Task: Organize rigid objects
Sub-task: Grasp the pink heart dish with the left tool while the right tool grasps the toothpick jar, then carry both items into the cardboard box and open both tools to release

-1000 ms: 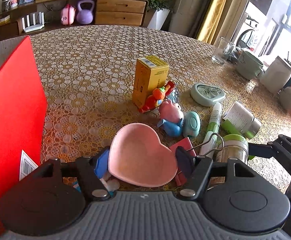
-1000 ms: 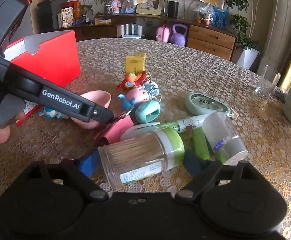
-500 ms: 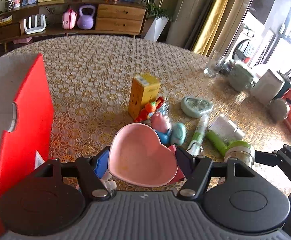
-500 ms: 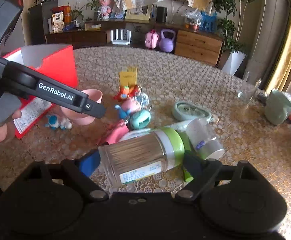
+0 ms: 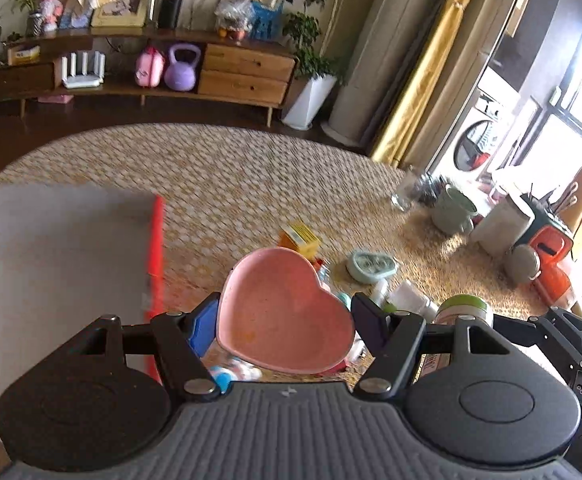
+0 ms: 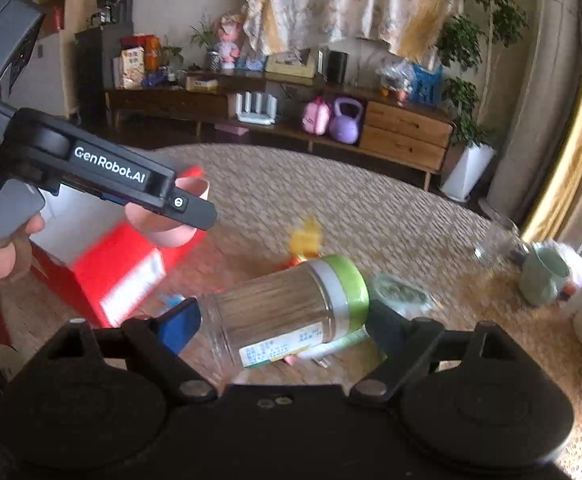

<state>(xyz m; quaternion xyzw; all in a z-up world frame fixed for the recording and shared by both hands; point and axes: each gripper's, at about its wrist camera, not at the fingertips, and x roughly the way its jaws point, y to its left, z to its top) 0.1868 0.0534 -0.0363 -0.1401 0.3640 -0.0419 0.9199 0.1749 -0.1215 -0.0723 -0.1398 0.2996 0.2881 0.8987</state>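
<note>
The left gripper (image 5: 285, 314) is clamped on the pink heart dish (image 5: 283, 312), held off the table, hollow side up and bare, its point aimed toward five o'clock in the left wrist view. The right gripper (image 6: 283, 320) is clamped on the toothpick jar (image 6: 287, 308), lying sideways across the jaws: long axis running eight to two o'clock, green lid (image 6: 347, 286) at the two o'clock end, packed with sticks. At nine o'clock sits the red box (image 5: 51, 264), open-topped, white inside, nothing showing in it. Loose items cluster below on the round table (image 5: 219, 184): yellow carton (image 5: 299, 236), mint case (image 5: 372, 266). The table's far half lies open.
</note>
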